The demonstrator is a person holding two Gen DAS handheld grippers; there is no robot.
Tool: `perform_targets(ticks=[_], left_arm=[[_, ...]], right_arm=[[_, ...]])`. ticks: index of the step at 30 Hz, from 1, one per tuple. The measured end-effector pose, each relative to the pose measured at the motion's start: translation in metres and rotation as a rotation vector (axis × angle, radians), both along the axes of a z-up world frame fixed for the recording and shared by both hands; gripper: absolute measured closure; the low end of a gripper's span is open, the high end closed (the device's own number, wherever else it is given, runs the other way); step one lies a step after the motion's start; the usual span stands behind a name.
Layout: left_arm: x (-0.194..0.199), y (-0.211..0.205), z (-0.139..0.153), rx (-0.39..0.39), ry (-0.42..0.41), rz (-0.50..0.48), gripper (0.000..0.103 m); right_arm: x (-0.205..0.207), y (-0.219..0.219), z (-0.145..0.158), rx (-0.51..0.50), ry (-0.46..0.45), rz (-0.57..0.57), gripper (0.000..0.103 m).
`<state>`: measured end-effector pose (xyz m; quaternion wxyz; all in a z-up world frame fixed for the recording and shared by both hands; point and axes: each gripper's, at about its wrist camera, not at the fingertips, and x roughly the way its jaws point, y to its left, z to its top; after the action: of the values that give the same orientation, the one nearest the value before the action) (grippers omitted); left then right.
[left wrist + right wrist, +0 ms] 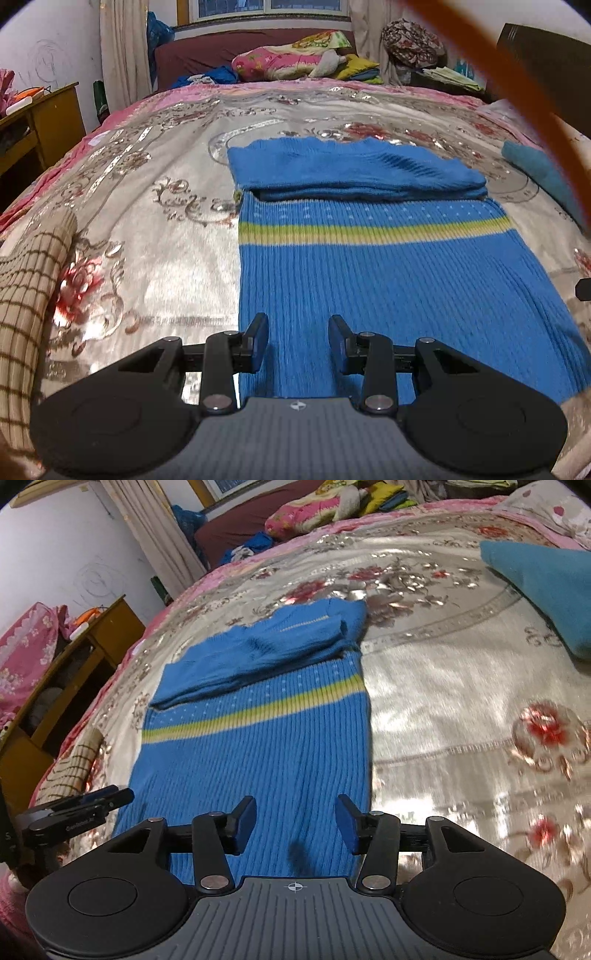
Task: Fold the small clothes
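- Left wrist view: blue sweater (pixel 369 266) flat on bed (pixel 155 221), sleeves folded across top.
- Left gripper (pixel 298 341) and right gripper (pixel 297 823) fingers apart, empty, over hem.
- Judgement: pinch both hem corners evenly, fold upward toward the sleeves.

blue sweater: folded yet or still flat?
Partly folded. The sweater has its sleeves folded across the top above the yellow stripe; the body lies flat. Both grippers are open.
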<state>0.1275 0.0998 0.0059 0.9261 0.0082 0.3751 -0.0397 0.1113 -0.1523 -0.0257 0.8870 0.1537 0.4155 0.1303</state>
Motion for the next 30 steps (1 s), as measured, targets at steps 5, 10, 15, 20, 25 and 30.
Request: perform_targets(ticks=[5, 10, 15, 20, 25, 30], left_arm=[[-0.01, 0.001, -0.007, 0.018, 0.023, -0.004, 0.061], [-0.02, 0.006, -0.014, 0.026, 0.047, -0.003, 0.061], [-0.032, 0.013, -0.018, 0.024, 0.061, 0.0, 0.055], [-0.042, 0.024, -0.019, -0.015, 0.083, 0.006, 0.054], [-0.049, 0.029, -0.019, -0.035, 0.104, 0.007, 0.054], [-0.054, 0.029, -0.019, -0.055, 0.117, -0.018, 0.055]], right_arm=[[-0.008, -0.002, -0.006, 0.005, 0.014, -0.009, 0.055], [-0.013, -0.005, -0.01, 0.004, 0.026, -0.013, 0.054], [-0.018, -0.007, -0.015, 0.004, 0.037, -0.017, 0.052], [-0.021, -0.011, -0.025, 0.013, 0.063, -0.024, 0.051], [-0.024, -0.013, -0.032, 0.023, 0.08, -0.016, 0.051], [-0.029, -0.014, -0.035, 0.031, 0.079, -0.001, 0.05]])
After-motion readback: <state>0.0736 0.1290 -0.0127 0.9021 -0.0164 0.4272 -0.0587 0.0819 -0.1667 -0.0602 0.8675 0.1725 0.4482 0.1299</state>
